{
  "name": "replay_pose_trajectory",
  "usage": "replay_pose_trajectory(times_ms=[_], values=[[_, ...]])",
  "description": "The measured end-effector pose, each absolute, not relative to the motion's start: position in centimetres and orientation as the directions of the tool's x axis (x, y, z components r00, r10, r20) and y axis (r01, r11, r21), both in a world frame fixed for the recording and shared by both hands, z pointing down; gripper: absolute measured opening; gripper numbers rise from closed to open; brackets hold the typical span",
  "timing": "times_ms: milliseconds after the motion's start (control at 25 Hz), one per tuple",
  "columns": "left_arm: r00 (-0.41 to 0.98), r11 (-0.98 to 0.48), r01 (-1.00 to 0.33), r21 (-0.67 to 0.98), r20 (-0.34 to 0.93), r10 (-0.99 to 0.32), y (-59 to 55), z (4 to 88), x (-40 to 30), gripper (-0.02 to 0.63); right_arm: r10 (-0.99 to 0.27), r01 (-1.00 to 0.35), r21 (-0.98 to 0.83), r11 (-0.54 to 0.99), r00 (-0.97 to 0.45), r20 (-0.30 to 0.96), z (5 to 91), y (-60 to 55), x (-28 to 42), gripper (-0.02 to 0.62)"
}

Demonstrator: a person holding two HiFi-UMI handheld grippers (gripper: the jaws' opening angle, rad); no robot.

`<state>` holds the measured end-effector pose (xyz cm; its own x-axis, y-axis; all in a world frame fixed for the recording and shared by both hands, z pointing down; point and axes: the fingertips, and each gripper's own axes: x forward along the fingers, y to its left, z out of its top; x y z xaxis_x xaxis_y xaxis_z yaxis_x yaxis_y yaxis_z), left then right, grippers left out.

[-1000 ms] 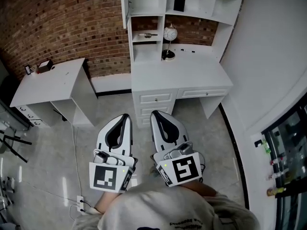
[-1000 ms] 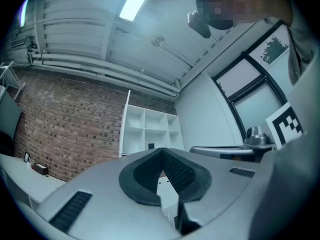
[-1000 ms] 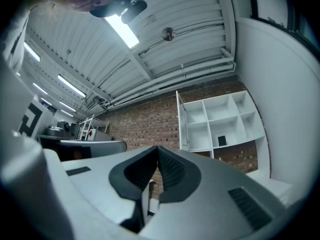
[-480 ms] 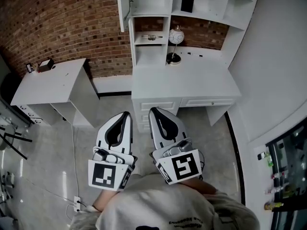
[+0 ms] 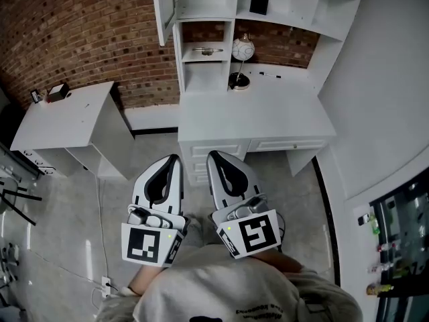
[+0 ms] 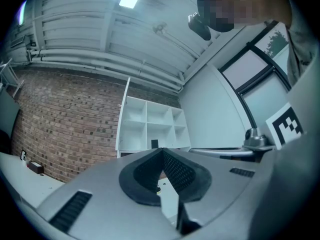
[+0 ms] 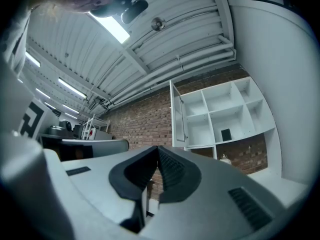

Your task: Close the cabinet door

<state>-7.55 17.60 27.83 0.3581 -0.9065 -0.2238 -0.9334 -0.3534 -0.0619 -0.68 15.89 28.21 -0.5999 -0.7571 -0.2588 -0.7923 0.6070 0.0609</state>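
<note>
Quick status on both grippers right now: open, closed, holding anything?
Left gripper: tongs closed, nothing held.
Right gripper: tongs closed, nothing held.

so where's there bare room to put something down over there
The desk top is bare from the globe lamp forward to its front edge and across to its right end. The side table is free apart from a small box near its back edge. Tightest spot: round the lamp's base at the desk's back left.
</note>
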Motion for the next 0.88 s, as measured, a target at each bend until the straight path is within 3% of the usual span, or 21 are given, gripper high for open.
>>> replay_pose_trajectory(times_ms=[880], values=[[0.345,-0.345,-0.938,-0.033,-0.19,-0.919,-0.7,27.6,-14.0,0.008,-0.776,-0.808,0.111,0.578,-0.587,-0.229,27.6,-1.3,-6.6,0.018]])
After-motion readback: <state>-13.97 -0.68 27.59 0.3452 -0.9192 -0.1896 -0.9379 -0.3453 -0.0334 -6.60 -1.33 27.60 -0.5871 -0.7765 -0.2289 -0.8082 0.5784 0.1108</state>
